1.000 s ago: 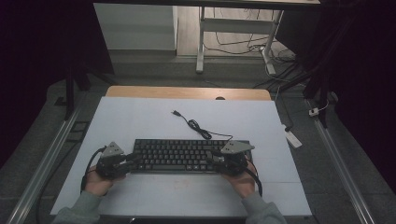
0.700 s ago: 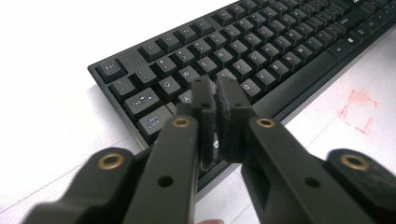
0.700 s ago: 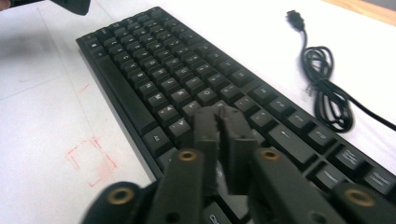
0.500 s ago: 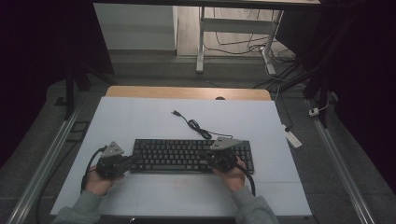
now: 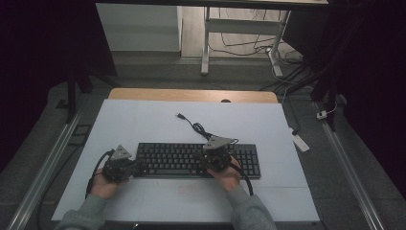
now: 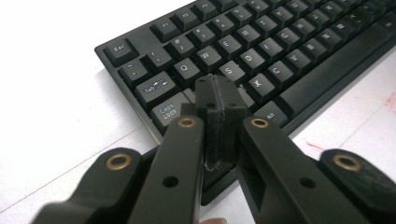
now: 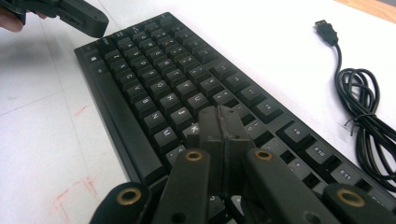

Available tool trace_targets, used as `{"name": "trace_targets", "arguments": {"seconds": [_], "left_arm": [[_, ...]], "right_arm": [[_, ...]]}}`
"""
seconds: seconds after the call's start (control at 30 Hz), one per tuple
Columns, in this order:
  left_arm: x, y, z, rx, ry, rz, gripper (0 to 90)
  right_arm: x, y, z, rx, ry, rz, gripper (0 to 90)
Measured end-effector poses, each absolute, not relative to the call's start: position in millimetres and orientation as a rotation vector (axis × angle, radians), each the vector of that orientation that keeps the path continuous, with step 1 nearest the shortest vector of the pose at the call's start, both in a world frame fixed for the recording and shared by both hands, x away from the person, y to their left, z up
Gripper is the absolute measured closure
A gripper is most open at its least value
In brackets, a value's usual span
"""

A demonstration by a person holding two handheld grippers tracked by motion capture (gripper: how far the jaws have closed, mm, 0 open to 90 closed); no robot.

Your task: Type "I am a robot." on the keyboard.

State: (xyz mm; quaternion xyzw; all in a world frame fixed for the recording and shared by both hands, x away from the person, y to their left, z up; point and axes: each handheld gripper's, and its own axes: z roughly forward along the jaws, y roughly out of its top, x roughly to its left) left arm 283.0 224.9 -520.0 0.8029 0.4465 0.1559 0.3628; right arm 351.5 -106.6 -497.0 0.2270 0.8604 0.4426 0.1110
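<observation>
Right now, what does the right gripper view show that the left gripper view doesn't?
Right gripper view: the coiled black cable with its USB plug on the white table, plus the left gripper over the keyboard's far end. Left gripper view: the Esc key, Tab key and Caps Lock key. Both: the black keyboard beneath that view's own shut jaws.

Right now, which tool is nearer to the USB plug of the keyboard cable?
The right tool. It is over the keyboard's middle keys, below the USB plug; the left tool is at the keyboard's left end, farther away.

Keyboard (image 6: pixel 261 60) right end past the frame edge, keys beneath the closed tool (image 6: pixel 219 112) hidden.
</observation>
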Motion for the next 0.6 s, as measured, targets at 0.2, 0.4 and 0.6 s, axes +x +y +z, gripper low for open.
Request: {"name": "trace_targets", "arguments": {"seconds": [0.2, 0.4, 0.6], "left_arm": [[285.6, 223.7, -523.1, 2.080, 1.153, 0.401, 89.0], [287.8, 222.6, -526.6, 2.091, 1.159, 0.402, 88.8], [288.1, 222.4, -528.5, 2.091, 1.165, 0.401, 88.5]], "right_arm": [[356.9, -101.3, -499.4, 0.678, 2.534, 1.284, 89.3], [360.0, -97.7, -501.4, 0.687, 2.535, 1.283, 89.3], [362.0, -95.2, -503.8, 0.692, 2.544, 1.268, 89.3]]}}
